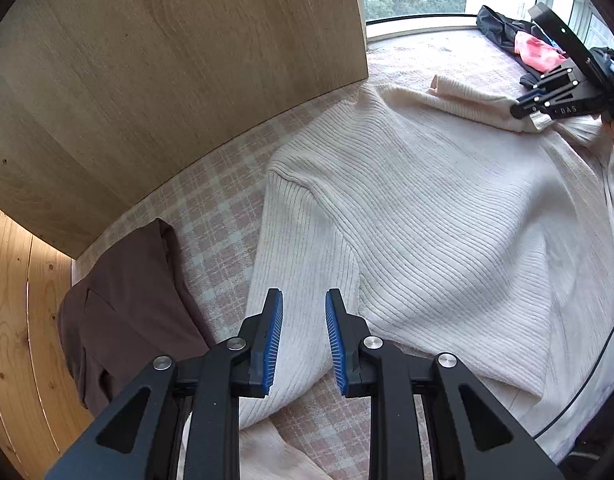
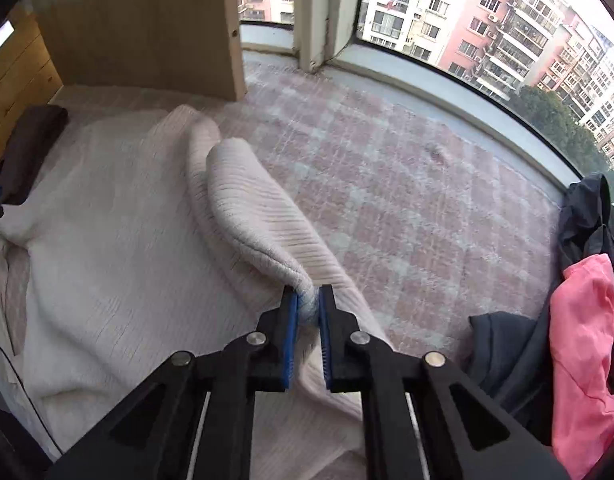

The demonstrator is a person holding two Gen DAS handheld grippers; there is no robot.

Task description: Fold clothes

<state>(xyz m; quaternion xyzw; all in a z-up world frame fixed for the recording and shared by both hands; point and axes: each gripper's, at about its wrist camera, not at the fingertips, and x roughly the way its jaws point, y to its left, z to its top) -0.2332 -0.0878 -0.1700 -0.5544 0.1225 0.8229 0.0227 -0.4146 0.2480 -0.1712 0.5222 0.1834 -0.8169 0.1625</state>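
Now the right gripper (image 2: pixel 308 300) pinches the cuff of the cream ribbed sweater (image 2: pixel 107 208), sleeve (image 2: pixel 251 208) lifted ahead of its fingers. Left gripper (image 1: pixel 303 320) hangs released, pads apart above the other sleeve (image 1: pixel 299 248) (nothing pinched). A brown garment (image 1: pixel 127 300) lies left of those fingers; dark and pink clothes (image 2: pixel 583 312) heap right of the right fingers.

The work surface is a pink-and-white plaid cover (image 2: pixel 407 208). At its far left stands a light wood-grain cabinet panel (image 1: pixel 179 80), with knotty pine boarding (image 1: pixel 15 320) further left. A curved bay window (image 2: pixel 487 20) with a pale sill (image 2: pixel 447 92) spans the far right. Daylight enters; apartment blocks (image 2: pixel 527 32) and trees (image 1: pixel 415 0) are visible outside.
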